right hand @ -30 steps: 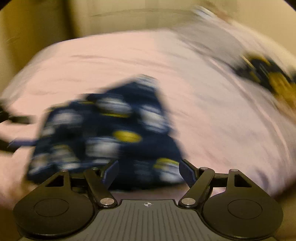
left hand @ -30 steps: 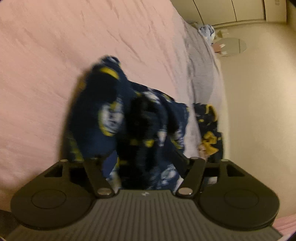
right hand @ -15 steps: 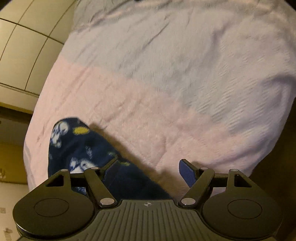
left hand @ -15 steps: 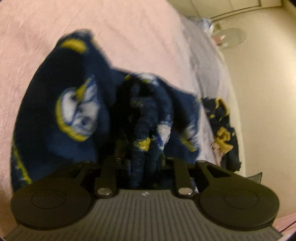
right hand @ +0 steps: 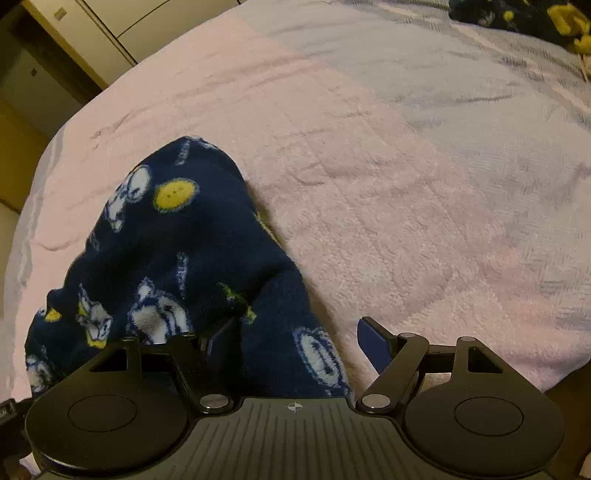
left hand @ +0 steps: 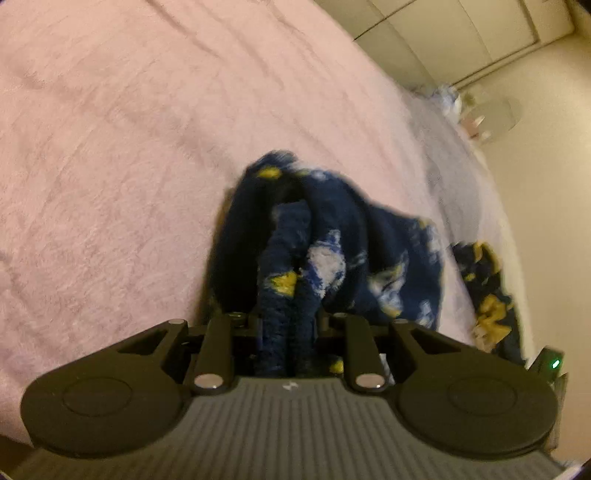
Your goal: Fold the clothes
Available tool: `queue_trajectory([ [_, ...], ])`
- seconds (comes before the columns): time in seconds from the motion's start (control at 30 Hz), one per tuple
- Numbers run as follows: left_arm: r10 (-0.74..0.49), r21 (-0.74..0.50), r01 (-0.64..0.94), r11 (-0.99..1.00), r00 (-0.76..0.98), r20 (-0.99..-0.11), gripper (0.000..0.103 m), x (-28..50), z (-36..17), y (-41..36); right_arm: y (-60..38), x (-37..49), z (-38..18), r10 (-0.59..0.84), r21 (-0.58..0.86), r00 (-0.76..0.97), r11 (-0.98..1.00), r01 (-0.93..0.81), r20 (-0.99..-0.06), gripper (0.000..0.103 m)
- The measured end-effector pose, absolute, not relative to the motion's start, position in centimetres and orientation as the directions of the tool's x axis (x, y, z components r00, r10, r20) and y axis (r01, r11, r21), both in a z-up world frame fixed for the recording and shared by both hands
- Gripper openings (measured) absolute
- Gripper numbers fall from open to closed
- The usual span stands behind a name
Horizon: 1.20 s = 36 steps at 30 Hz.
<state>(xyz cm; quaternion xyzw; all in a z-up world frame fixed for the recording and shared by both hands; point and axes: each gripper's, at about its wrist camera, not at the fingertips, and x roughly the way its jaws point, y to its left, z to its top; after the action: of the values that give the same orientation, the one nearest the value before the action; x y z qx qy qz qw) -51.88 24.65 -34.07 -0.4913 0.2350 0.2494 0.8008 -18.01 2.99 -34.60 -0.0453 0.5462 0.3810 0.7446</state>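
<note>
A navy fleece garment (left hand: 325, 236) with white and yellow prints lies bunched on the pink blanket (left hand: 110, 147). My left gripper (left hand: 288, 328) is shut on a thick fold of it, which runs up between the fingers. In the right wrist view the same garment (right hand: 173, 258) spreads at the lower left. My right gripper (right hand: 295, 339) is open, with an edge of the fleece lying between its blue pads (right hand: 373, 343) above the blanket (right hand: 388, 206).
A second navy and yellow garment (left hand: 487, 295) sits near the bed's edge, also in the right wrist view (right hand: 524, 18) at the far top right. The blanket turns grey (right hand: 443, 74) further out. Cupboard doors (left hand: 461, 33) and pale floor lie beyond the bed.
My left gripper closed on the fleece fold and has drawn back, so the garment is pulled into a narrower bunch. My right gripper swung round over the bed and stayed open.
</note>
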Motion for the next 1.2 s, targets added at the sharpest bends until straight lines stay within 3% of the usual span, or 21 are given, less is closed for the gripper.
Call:
queue_trajectory([
  [0.1,0.194,-0.645,-0.605,0.467,0.782,-0.593,0.018,-52.2,-32.5,24.2,3.2,-18.9,-34.4,0.534,0.332,0.119,0.669,-0.665,-0.837,0.075],
  [0.23,0.082,-0.621,-0.678,0.393,0.699,-0.710,0.021,-51.6,-36.1,25.3,3.6,-19.3,-36.4,0.509,0.331,0.098,0.682,-0.652,-0.855,0.075],
  [0.4,0.141,-0.596,-0.663,0.452,0.713,-0.687,0.024,-52.5,-31.5,25.3,1.5,-19.0,-33.5,0.540,0.327,0.150,0.683,-0.653,-0.828,0.075],
  [0.5,0.130,-0.620,-0.654,0.434,0.726,-0.675,0.038,-53.4,-30.0,26.1,-0.3,-19.7,-31.4,0.546,0.287,0.188,0.667,-0.688,-0.817,0.075],
  [0.57,0.114,-0.641,-0.638,0.427,0.741,-0.661,0.041,-52.9,-30.2,26.6,-1.5,-20.1,-31.5,0.553,0.326,0.160,0.673,-0.664,-0.818,0.075],
  [0.63,0.103,-0.627,-0.647,0.434,0.727,-0.679,0.040,-51.7,-31.1,27.3,-2.1,-20.5,-32.6,0.542,0.355,0.127,0.692,-0.629,-0.831,0.075],
  [0.67,0.102,-0.592,-0.670,0.447,0.696,-0.710,0.028,-50.7,-32.2,27.8,-2.2,-20.6,-33.0,0.519,0.348,0.123,0.713,-0.609,-0.846,0.075],
  [0.73,0.084,-0.524,-0.716,0.461,0.623,-0.777,0.024,-49.9,-32.2,28.4,-2.7,-20.8,-33.3,0.502,0.356,0.119,0.742,-0.568,-0.857,0.075],
  [0.9,0.120,-0.437,-0.657,0.614,0.625,-0.771,0.027,-48.9,-26.2,28.5,-5.5,-20.0,-30.9,0.550,0.410,0.178,0.767,-0.494,-0.816,0.075],
  [1.0,0.121,-0.384,-0.623,0.682,0.614,-0.780,0.036,-47.2,-23.8,29.2,-7.9,-18.0,-31.8,0.538,0.470,0.155,0.819,-0.329,-0.829,0.075],
  [1.2,-0.038,-0.392,-0.453,0.801,0.615,-0.788,0.036,-39.9,-24.4,31.4,-11.7,-17.0,-32.7,0.549,0.551,0.172,0.834,-0.041,-0.818,0.075],
])
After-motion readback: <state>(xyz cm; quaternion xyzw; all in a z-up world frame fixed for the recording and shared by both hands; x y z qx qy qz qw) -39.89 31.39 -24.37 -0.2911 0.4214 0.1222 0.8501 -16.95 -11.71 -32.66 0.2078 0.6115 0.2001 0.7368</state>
